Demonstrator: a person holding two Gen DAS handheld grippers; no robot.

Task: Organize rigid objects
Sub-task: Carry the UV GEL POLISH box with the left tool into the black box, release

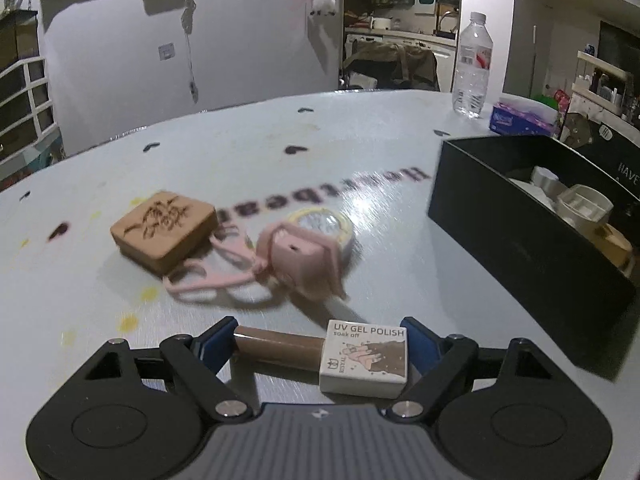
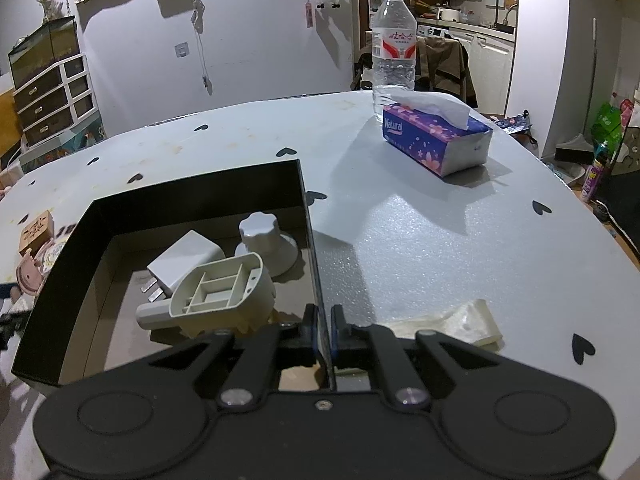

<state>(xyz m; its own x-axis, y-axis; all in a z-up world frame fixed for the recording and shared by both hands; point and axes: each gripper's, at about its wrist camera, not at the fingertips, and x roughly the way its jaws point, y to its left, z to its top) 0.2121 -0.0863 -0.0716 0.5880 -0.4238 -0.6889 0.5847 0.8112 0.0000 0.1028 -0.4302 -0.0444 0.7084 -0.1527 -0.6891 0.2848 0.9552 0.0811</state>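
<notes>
My left gripper (image 1: 318,350) is shut on a UV gel polish bottle (image 1: 362,356), held sideways with its brown cap pointing left, just above the table. Beyond it lie a carved wooden block (image 1: 164,230), a pink case with a strap (image 1: 304,260) and a round tape roll (image 1: 320,222). The black box (image 1: 520,236) stands to the right. My right gripper (image 2: 323,326) is shut on the right wall of the black box (image 2: 316,272). Inside lie a white charger plug (image 2: 184,262), a grey knob (image 2: 266,242) and a grey plastic holder (image 2: 218,290).
A water bottle (image 2: 394,46) and a purple tissue pack (image 2: 436,138) stand at the table's far right. A crumpled clear wrapper (image 2: 460,324) lies by the right gripper. The table (image 2: 420,240) has heart prints; drawers and a wall are behind.
</notes>
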